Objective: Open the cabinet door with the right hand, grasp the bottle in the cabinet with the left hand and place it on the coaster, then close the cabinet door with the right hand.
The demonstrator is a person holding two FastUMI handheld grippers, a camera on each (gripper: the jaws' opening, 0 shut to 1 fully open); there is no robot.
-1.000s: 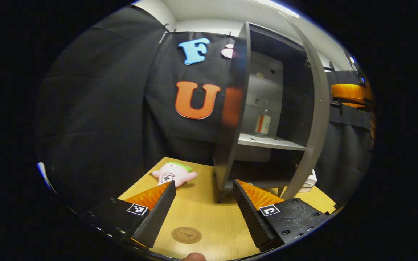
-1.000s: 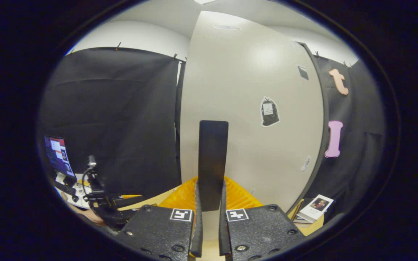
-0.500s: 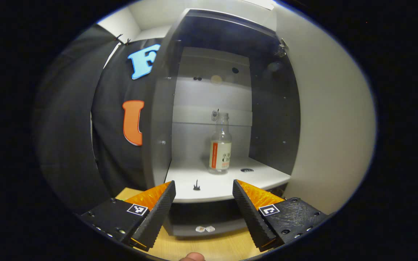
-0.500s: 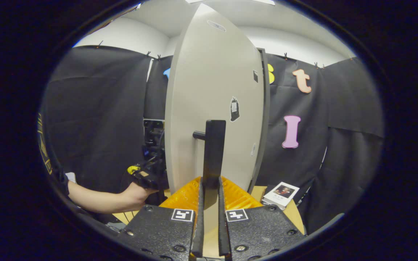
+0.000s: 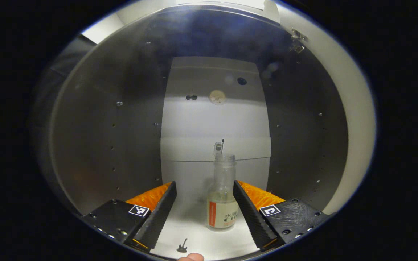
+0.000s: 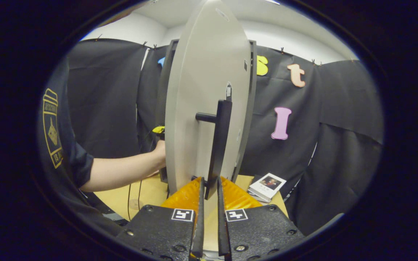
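A clear glass bottle [image 5: 222, 203] with a white and orange label stands uncapped on the white shelf [image 5: 194, 232] inside the cabinet. My left gripper [image 5: 204, 185] is open inside the cabinet, with the bottle between its fingers, close to the right one; contact cannot be told. In the right gripper view the grey cabinet door [image 6: 205, 90] stands swung open, seen nearly edge-on. My right gripper [image 6: 209, 181] is shut on the lower end of its black bar handle [image 6: 220, 141]. A round coaster [image 6: 135, 204] lies faintly on the wooden table [image 6: 151, 190].
Dark cabinet side walls [image 5: 122, 137] stand close on both sides of the left gripper. A tiny guitar-shaped piece [image 5: 182, 246] lies on the shelf front. The person's arm [image 6: 122, 168] reaches behind the door. Books [image 6: 267, 185] lie on the table at right.
My left gripper has moved forward into the cabinet until the bottle sits between its fingers. The right gripper has swung the door wider, still holding the handle, now at its lower end.
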